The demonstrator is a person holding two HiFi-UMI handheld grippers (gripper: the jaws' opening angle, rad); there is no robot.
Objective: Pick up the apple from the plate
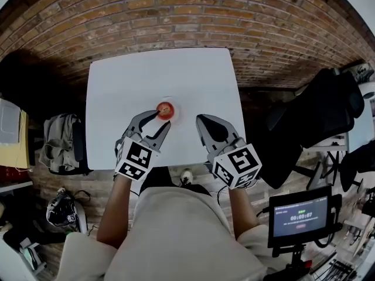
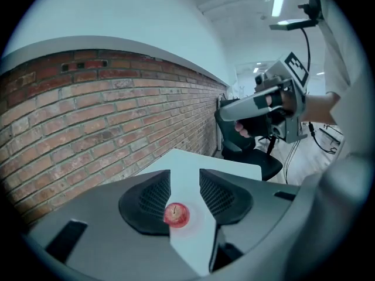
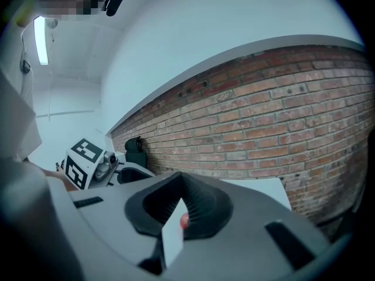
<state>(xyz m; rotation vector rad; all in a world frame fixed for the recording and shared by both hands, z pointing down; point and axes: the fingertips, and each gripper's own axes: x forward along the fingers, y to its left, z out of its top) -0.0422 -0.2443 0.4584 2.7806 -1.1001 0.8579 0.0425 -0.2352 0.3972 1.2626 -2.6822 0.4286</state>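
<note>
A small red apple (image 1: 166, 109) sits on a white plate (image 1: 176, 115) near the middle of the white table (image 1: 158, 75). My left gripper (image 1: 163, 119) is open just short of the apple, its two dark fingers pointing at it from the near side. In the left gripper view the apple (image 2: 176, 214) lies low in the gap between the pads, close to the left pad (image 2: 153, 196) and not pressed by either. My right gripper (image 1: 202, 119) is shut and empty, to the right of the plate. In the right gripper view a sliver of the apple (image 3: 184, 219) shows through the narrow slit.
A brick wall (image 1: 176, 16) runs behind the table. A black office chair (image 1: 319, 113) stands to the right, a grey backpack (image 1: 61, 140) on the floor to the left. A small screen on a stand (image 1: 300, 216) is at the lower right.
</note>
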